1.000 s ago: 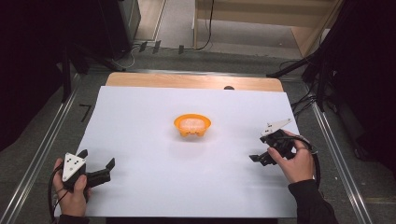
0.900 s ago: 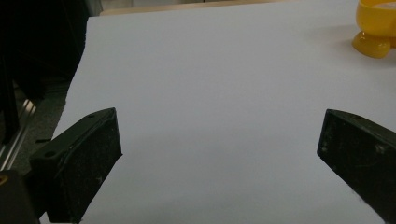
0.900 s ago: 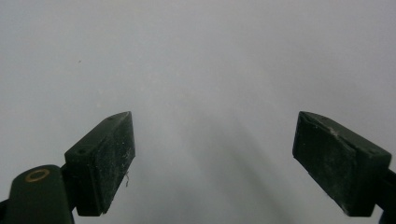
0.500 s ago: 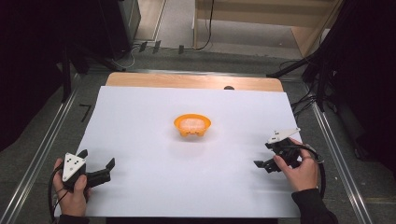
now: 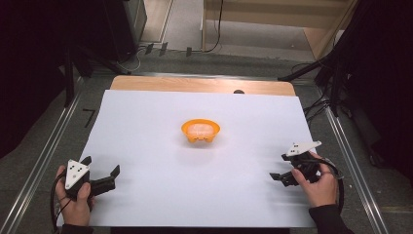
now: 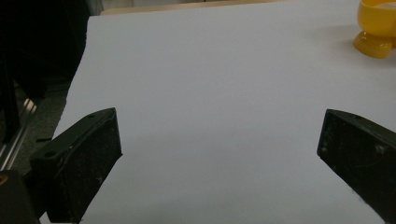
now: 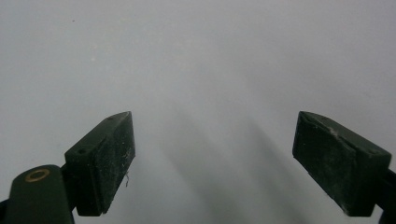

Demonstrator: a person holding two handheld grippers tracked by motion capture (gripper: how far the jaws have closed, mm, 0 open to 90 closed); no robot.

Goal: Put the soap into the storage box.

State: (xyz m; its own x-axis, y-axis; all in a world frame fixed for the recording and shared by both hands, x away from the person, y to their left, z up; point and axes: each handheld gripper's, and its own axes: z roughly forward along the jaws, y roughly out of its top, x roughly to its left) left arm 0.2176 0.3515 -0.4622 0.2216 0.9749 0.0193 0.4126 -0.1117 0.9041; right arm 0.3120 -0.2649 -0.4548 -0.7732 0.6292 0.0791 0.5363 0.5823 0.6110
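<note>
The orange bowl (image 5: 200, 131) stands upright near the centre of the white sheet (image 5: 160, 195) that covers the table, well apart from both grippers. Its interior holds a pale, pinkish-white content that reaches close to the rim; the pictures do not resolve what that content is. In the left gripper view, the orange bowl (image 6: 377, 28) appears at the upper right corner, yellow-orange, resting on small rounded feet on the sheet. The left gripper (image 5: 103, 178) sits at the near left corner of the sheet, held in the left hand (image 5: 73, 202), with a grey three-cornered plate on top. Its 2 jaws stand wide apart and nothing lies between them; the left gripper view shows bare white sheet in the gap. The right gripper (image 5: 280, 168) is at the near right edge of the sheet, held in the right hand (image 5: 319, 187), and points toward the middle of the table. Its 2 jaws are likewise spread wide and grip nothing; the right gripper view shows blank sheet with soft shadow streaks between them. A strip of bare wooden tabletop (image 5: 195, 85) is exposed beyond the far edge of the sheet.
</note>
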